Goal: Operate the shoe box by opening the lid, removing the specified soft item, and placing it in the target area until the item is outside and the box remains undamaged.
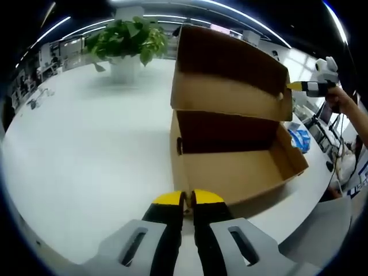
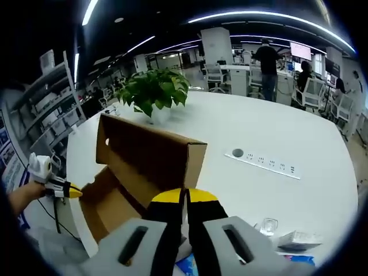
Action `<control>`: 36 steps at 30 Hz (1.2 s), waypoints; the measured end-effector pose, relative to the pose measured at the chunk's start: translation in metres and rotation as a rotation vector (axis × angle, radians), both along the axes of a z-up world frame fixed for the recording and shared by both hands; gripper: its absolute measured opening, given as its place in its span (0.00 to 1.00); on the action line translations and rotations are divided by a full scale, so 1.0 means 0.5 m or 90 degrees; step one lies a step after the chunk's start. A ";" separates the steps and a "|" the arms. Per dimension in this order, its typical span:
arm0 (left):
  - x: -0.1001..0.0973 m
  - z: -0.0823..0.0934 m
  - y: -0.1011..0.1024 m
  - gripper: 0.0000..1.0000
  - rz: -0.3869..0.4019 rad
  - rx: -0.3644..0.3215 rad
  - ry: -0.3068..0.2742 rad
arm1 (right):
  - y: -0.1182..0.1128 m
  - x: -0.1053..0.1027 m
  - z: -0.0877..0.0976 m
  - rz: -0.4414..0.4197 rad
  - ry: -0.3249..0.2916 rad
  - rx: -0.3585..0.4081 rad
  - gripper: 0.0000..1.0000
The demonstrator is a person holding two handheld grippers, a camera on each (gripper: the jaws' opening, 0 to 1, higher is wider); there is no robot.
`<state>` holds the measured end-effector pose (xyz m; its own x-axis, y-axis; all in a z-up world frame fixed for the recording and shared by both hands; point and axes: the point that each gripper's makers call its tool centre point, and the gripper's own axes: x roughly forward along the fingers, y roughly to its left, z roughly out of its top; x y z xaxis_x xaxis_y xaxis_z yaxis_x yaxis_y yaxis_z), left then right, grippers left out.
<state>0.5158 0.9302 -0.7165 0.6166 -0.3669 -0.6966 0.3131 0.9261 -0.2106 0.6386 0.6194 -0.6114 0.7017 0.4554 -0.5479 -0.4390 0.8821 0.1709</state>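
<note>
A brown cardboard shoe box [image 1: 241, 172] stands open on the white table [image 1: 86, 149], and I see nothing on its floor. Its lid [image 1: 230, 69] is raised upright at the back. My left gripper [image 1: 187, 198] is shut on the box's near corner wall. My right gripper [image 1: 294, 86], held by a hand, pinches the lid's side edge. In the right gripper view the lid [image 2: 149, 152] rises just ahead of my right gripper [image 2: 185, 195], and my left gripper [image 2: 73, 192] touches the box's [image 2: 112, 210] far corner. A blue and white soft packet [image 1: 299, 138] lies beside the box.
A potted plant [image 1: 126, 43] stands on the table behind the box. A power strip [image 2: 261, 161] lies on the table's open stretch. Small clear and white packets [image 2: 287, 236] sit near the table edge. People stand at desks [image 2: 267, 57] far off.
</note>
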 end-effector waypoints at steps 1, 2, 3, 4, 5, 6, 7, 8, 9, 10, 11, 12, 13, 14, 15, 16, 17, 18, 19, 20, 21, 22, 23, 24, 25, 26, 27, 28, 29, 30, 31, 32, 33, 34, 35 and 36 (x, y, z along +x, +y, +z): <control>0.000 0.000 0.000 0.02 0.000 0.000 0.000 | 0.000 -0.002 0.000 0.000 -0.002 -0.001 0.00; 0.000 0.000 0.000 0.02 -0.001 0.000 -0.001 | 0.000 -0.005 0.000 0.002 -0.006 -0.003 0.00; 0.000 0.001 0.000 0.02 -0.001 0.000 -0.001 | 0.000 -0.008 0.000 0.002 -0.008 -0.003 0.00; 0.000 0.001 0.000 0.02 -0.001 0.000 -0.001 | 0.000 -0.010 0.001 0.002 -0.009 -0.003 0.00; 0.000 0.001 0.000 0.02 -0.001 0.000 -0.001 | 0.002 -0.014 0.003 0.002 -0.012 -0.002 0.00; -0.001 0.001 0.000 0.02 -0.002 0.000 -0.002 | 0.003 -0.018 0.004 0.002 -0.015 -0.004 0.00; 0.000 0.001 0.000 0.02 -0.003 0.000 -0.002 | 0.004 -0.022 0.005 0.005 -0.023 -0.010 0.00; 0.000 0.001 0.000 0.03 -0.004 0.000 -0.002 | 0.005 -0.025 0.006 0.006 -0.027 -0.013 0.00; 0.000 0.001 0.000 0.03 -0.005 0.000 -0.002 | 0.005 -0.029 0.007 0.007 -0.032 -0.016 0.00; 0.000 0.001 0.000 0.03 -0.006 0.000 -0.002 | 0.006 -0.032 0.007 0.008 -0.036 -0.020 0.00; 0.000 0.001 0.001 0.03 -0.007 0.000 -0.003 | 0.006 -0.034 0.008 0.009 -0.041 -0.023 0.00; 0.000 0.001 0.001 0.03 -0.008 0.000 -0.004 | 0.007 -0.037 0.008 0.009 -0.043 -0.022 0.00; 0.000 0.001 0.000 0.03 -0.009 0.000 -0.004 | 0.007 -0.042 0.008 0.007 -0.048 -0.023 0.00; 0.000 0.001 0.000 0.03 -0.009 -0.001 -0.005 | 0.007 -0.044 0.010 0.008 -0.054 -0.027 0.00; 0.000 0.001 0.000 0.03 -0.008 -0.002 -0.005 | 0.008 -0.047 0.010 0.009 -0.062 -0.033 0.00; 0.000 0.001 0.001 0.03 -0.008 -0.003 -0.005 | 0.009 -0.050 0.010 0.011 -0.067 -0.037 0.00; 0.000 0.001 0.001 0.03 -0.009 -0.004 -0.005 | 0.009 -0.055 0.011 0.010 -0.070 -0.037 0.00; 0.000 0.001 0.001 0.03 -0.010 -0.003 -0.006 | 0.009 -0.057 0.011 0.009 -0.071 -0.036 0.00; 0.000 0.001 0.001 0.03 -0.011 -0.002 -0.006 | 0.010 -0.061 0.011 0.008 -0.076 -0.037 0.00; 0.000 0.001 0.001 0.03 -0.013 0.000 -0.007 | 0.010 -0.063 0.011 0.009 -0.080 -0.040 0.00; 0.000 0.001 0.000 0.03 -0.015 0.001 -0.007 | 0.011 -0.066 0.011 0.009 -0.084 -0.043 0.00; 0.000 0.002 0.001 0.03 -0.015 0.000 -0.007 | 0.012 -0.070 0.011 0.007 -0.089 -0.045 0.00; 0.000 0.002 0.001 0.03 -0.015 0.000 -0.007 | 0.012 -0.072 0.012 0.005 -0.093 -0.047 0.00; 0.001 0.002 0.001 0.03 -0.016 -0.001 -0.007 | 0.012 -0.076 0.011 0.004 -0.098 -0.050 0.00; 0.001 0.002 0.001 0.03 -0.016 -0.001 -0.007 | 0.013 -0.078 0.011 0.002 -0.101 -0.049 0.00; 0.001 0.002 0.001 0.03 -0.016 -0.001 -0.007 | 0.013 -0.079 0.011 -0.001 -0.103 -0.048 0.00; 0.001 0.002 0.001 0.03 -0.016 -0.001 -0.007 | 0.013 -0.082 0.012 -0.005 -0.106 -0.046 0.00; 0.001 0.002 0.001 0.03 -0.017 0.000 -0.006 | 0.013 -0.086 0.011 -0.008 -0.107 -0.044 0.00; 0.001 0.003 0.001 0.03 -0.018 0.001 -0.007 | 0.014 -0.088 0.011 -0.004 -0.109 -0.044 0.00; 0.001 0.004 0.001 0.03 -0.021 0.004 -0.009 | 0.014 -0.092 0.010 -0.003 -0.113 -0.048 0.00; 0.002 0.005 0.002 0.03 -0.024 0.009 -0.009 | 0.015 -0.095 0.009 -0.002 -0.115 -0.048 0.01; 0.003 0.007 0.002 0.03 -0.026 0.012 -0.010 | 0.016 -0.099 0.009 0.000 -0.117 -0.048 0.01; 0.003 0.009 0.002 0.03 -0.027 0.013 -0.011 | 0.015 -0.102 0.008 -0.003 -0.118 -0.047 0.01; 0.004 0.012 0.002 0.03 -0.028 0.015 -0.013 | 0.014 -0.104 0.007 -0.006 -0.119 -0.042 0.01; 0.008 0.019 0.003 0.02 -0.028 0.018 -0.021 | 0.015 -0.108 0.007 -0.011 -0.120 -0.035 0.01; 0.010 0.025 0.004 0.02 -0.028 0.018 -0.025 | 0.015 -0.112 0.005 -0.009 -0.121 -0.035 0.01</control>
<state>0.5210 0.9324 -0.7042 0.6276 -0.3747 -0.6824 0.3610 0.9167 -0.1714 0.5827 0.6270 -0.6087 0.8012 0.4177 -0.4285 -0.4464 0.8941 0.0369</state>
